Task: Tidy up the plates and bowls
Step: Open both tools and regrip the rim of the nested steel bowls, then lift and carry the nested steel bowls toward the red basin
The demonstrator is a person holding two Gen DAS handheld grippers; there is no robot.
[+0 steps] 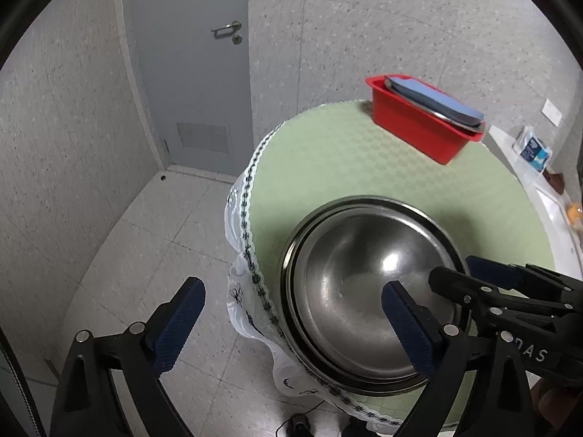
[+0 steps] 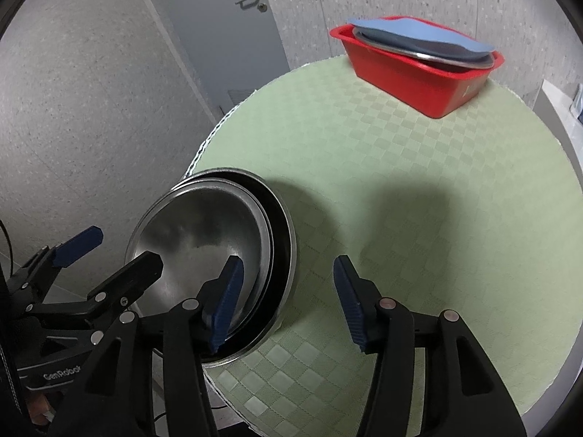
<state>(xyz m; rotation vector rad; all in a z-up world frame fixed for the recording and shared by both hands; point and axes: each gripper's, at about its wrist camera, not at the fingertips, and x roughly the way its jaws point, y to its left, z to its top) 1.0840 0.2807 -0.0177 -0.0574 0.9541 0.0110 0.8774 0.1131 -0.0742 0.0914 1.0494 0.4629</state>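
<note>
A stack of nested steel bowls (image 1: 360, 291) (image 2: 204, 240) sits at the near left edge of the round green table (image 1: 328, 160) (image 2: 419, 167). My left gripper (image 1: 291, 320) is open; its right finger hangs over the bowl's inside, its left finger is off the table edge over the floor. My right gripper (image 2: 288, 291) is open and straddles the bowls' right rim, left finger inside, right finger over the cloth. A red bin (image 1: 419, 127) (image 2: 411, 73) at the far side holds a steel plate and a blue plate (image 1: 433, 100) (image 2: 419, 32).
A grey door (image 1: 189, 65) and speckled walls stand behind the table. Tiled floor (image 1: 145, 255) lies to the left. A white counter (image 1: 546, 196) with small packages runs along the right. A lace cloth edge hangs off the table.
</note>
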